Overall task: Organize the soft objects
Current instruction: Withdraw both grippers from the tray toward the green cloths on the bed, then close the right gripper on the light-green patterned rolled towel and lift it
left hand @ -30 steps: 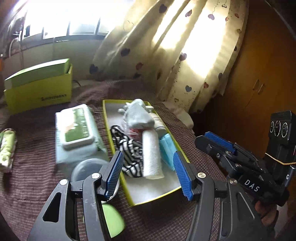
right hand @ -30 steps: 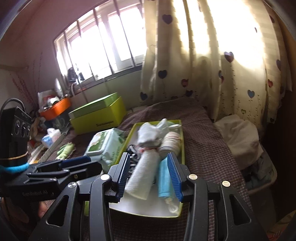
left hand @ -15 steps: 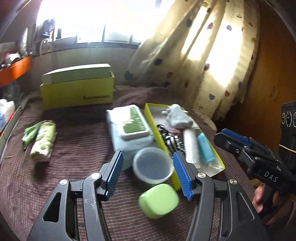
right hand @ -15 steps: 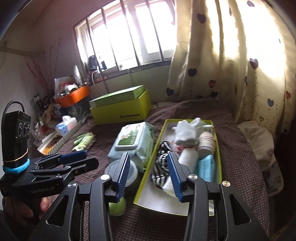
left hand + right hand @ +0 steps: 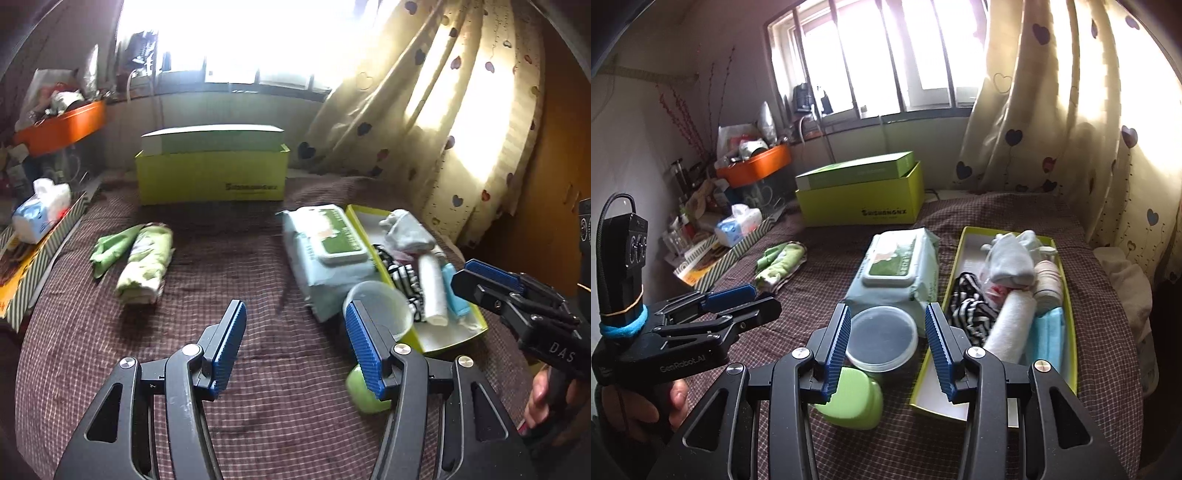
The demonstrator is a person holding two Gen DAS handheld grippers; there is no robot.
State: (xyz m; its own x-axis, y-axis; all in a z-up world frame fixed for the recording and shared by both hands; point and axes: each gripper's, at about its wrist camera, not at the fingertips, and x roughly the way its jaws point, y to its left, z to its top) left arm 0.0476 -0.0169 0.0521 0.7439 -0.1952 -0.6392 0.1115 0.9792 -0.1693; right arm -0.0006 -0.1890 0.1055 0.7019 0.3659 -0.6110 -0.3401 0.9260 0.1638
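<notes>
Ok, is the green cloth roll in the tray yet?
Out. The green cloth roll lies on the checked bedspread, left of the tray.

The left gripper (image 5: 293,345) hangs open over the checked cloth (image 5: 229,258) — a green roll (image 5: 146,264) lies far left, the tray (image 5: 448,341) right.

Sitting left of one shallow yellow-green tray (image 5: 1069,295) are one pale blue wet-wipe pack (image 5: 897,269), one clear round plastic tub (image 5: 882,338) and one light green rounded case (image 5: 855,402); farther left, one rolled green patterned cloth (image 5: 146,264) is lying. One tall yellow-green cardboard box (image 5: 864,203) is standing behind.
</notes>
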